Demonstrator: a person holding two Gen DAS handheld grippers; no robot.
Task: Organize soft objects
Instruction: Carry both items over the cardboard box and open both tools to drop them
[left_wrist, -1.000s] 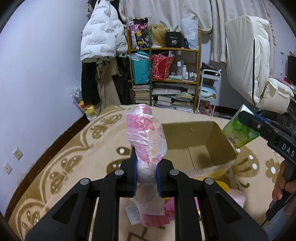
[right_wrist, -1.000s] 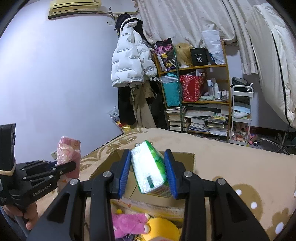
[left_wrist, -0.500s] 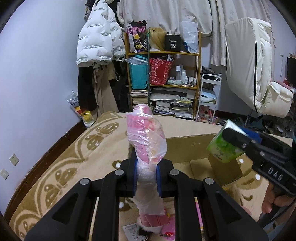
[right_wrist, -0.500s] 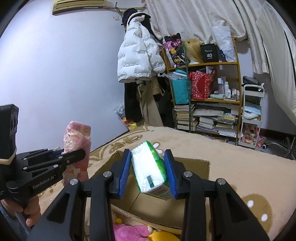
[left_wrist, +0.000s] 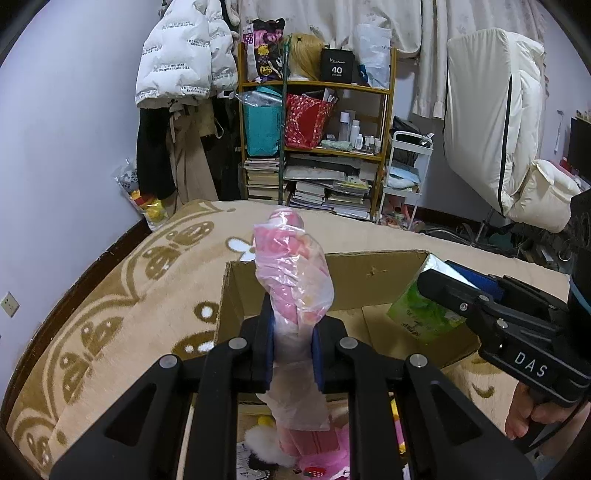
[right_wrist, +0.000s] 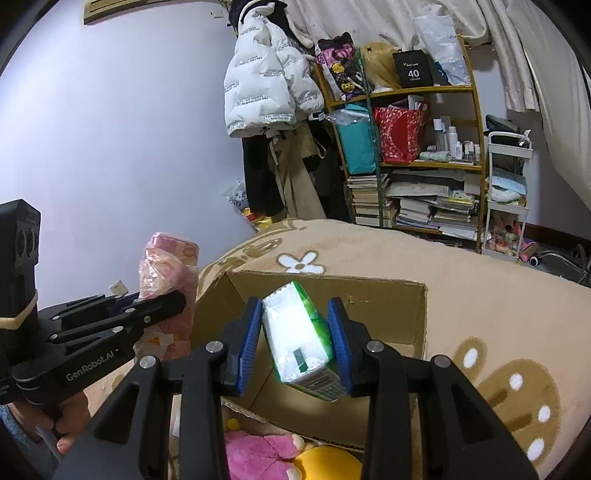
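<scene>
Pink bundle (left_wrist: 291, 280), green pack (right_wrist: 299, 339), brown box (left_wrist: 373, 273)

"DAS" is on the right gripper (left_wrist: 439, 286), "GenRobot.AI" on the left gripper (right_wrist: 177, 299), and "40" on the black box (right_wrist: 412, 69) on the shelf's (right_wrist: 421, 89) top.

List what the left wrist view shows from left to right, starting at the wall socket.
Wall socket → white puffer jacket → pink bagged bundle in the left hand-held gripper → green tissue pack in the right hand-held gripper → cream bedding.
</scene>
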